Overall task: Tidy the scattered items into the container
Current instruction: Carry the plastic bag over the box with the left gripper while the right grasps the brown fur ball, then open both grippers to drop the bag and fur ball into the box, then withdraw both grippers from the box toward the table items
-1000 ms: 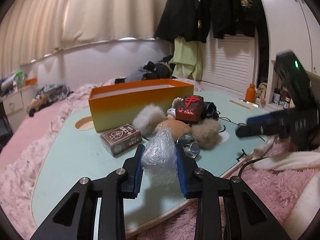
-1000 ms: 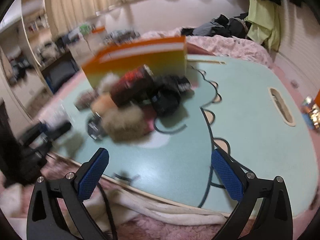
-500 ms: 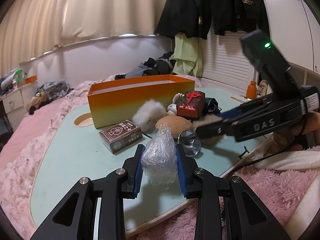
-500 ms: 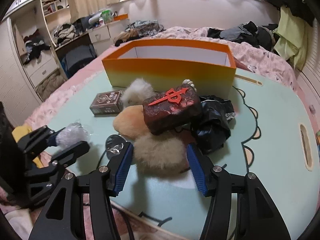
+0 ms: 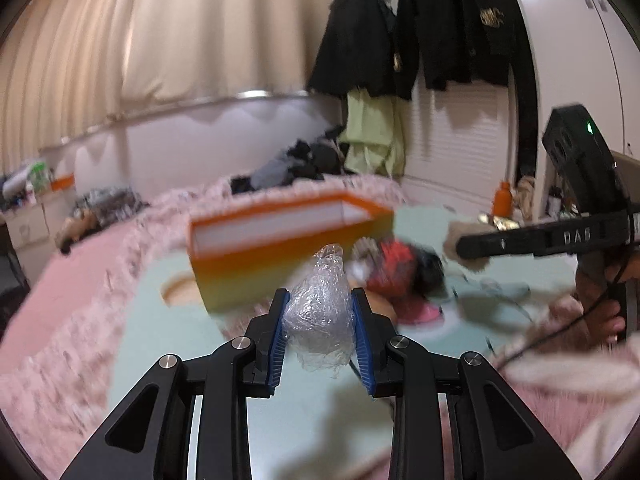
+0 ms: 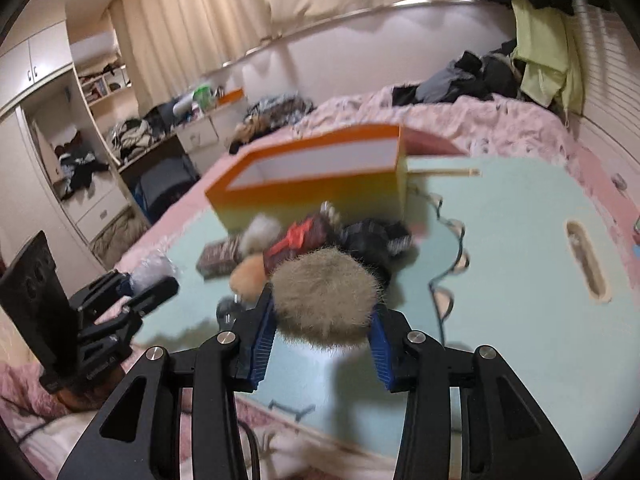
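My left gripper (image 5: 319,294) is shut on a crumpled wad of clear plastic wrap (image 5: 322,320), held above the mint-green table (image 5: 160,320). Behind it stands the open orange box (image 5: 280,256). In the right wrist view my right gripper (image 6: 322,308) is closing its jaws on a beige fur ball (image 6: 326,292); the pads press its sides and it hangs over the table (image 6: 500,240). The orange box (image 6: 312,196) lies beyond it. The left gripper (image 6: 148,284) with the wad (image 6: 150,270) shows at the left.
Still on the table before the box: a red-and-dark case (image 6: 304,240), a black bundle (image 6: 376,240), a brown card box (image 6: 218,256), an orange fur ball (image 6: 248,276), a white fur ball (image 6: 260,232). Pink fluffy bedding (image 5: 60,340) surrounds the table. A hand (image 5: 600,320) grips the right tool.
The right gripper came in over the pile, closed around the beige fur ball and lifted it. The left gripper rose with the plastic wad, toward the orange box.
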Demonstrator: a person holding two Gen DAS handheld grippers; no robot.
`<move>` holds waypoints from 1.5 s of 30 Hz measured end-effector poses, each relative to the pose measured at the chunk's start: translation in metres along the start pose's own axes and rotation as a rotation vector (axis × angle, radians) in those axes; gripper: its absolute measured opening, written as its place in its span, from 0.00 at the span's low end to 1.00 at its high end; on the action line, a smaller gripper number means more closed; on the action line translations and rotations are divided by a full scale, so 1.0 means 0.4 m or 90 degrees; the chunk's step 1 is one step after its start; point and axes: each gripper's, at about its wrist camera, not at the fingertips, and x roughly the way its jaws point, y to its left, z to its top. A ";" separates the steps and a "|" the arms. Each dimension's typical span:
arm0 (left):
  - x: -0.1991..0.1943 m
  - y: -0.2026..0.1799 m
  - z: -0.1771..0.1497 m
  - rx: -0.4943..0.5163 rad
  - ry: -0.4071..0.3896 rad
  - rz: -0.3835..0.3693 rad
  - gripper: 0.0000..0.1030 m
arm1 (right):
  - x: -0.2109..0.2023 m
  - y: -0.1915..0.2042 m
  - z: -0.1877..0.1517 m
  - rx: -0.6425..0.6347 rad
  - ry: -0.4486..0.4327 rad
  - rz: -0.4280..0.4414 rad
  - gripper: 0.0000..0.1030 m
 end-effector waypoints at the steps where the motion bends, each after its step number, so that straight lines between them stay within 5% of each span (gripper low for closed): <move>1: 0.008 0.011 0.029 0.005 0.000 0.008 0.28 | 0.003 0.005 0.020 -0.004 -0.007 -0.003 0.42; 8: 0.177 0.146 0.189 -0.096 0.088 -0.018 0.28 | 0.098 0.033 0.207 -0.023 -0.032 -0.013 0.42; 11: 0.279 0.199 0.191 -0.146 0.141 0.004 0.28 | 0.170 0.036 0.253 -0.036 -0.020 -0.049 0.42; 16: 0.380 0.228 0.182 -0.211 0.158 0.001 0.28 | 0.274 0.027 0.288 -0.031 0.009 -0.091 0.43; 18: 0.395 0.215 0.181 -0.205 0.153 0.017 0.42 | 0.299 0.018 0.296 -0.021 0.010 -0.105 0.43; 20: 0.384 0.207 0.178 -0.194 0.135 0.039 0.60 | 0.307 0.015 0.298 -0.010 0.006 -0.125 0.47; 23: 0.350 0.201 0.177 -0.184 0.098 0.044 0.75 | 0.276 0.010 0.290 0.014 -0.029 -0.129 0.60; 25: 0.321 0.202 0.174 -0.184 0.083 0.039 0.77 | 0.247 0.016 0.288 0.019 -0.058 -0.136 0.71; 30: 0.230 0.181 0.148 -0.174 0.064 0.019 0.80 | 0.164 0.056 0.265 -0.008 -0.094 -0.122 0.71; 37: 0.084 0.127 0.046 -0.100 0.104 0.000 0.83 | 0.088 0.136 0.138 -0.114 -0.024 -0.142 0.72; 45: 0.051 0.167 -0.079 -0.162 0.160 0.055 0.83 | 0.071 0.107 -0.020 -0.103 0.069 -0.183 0.73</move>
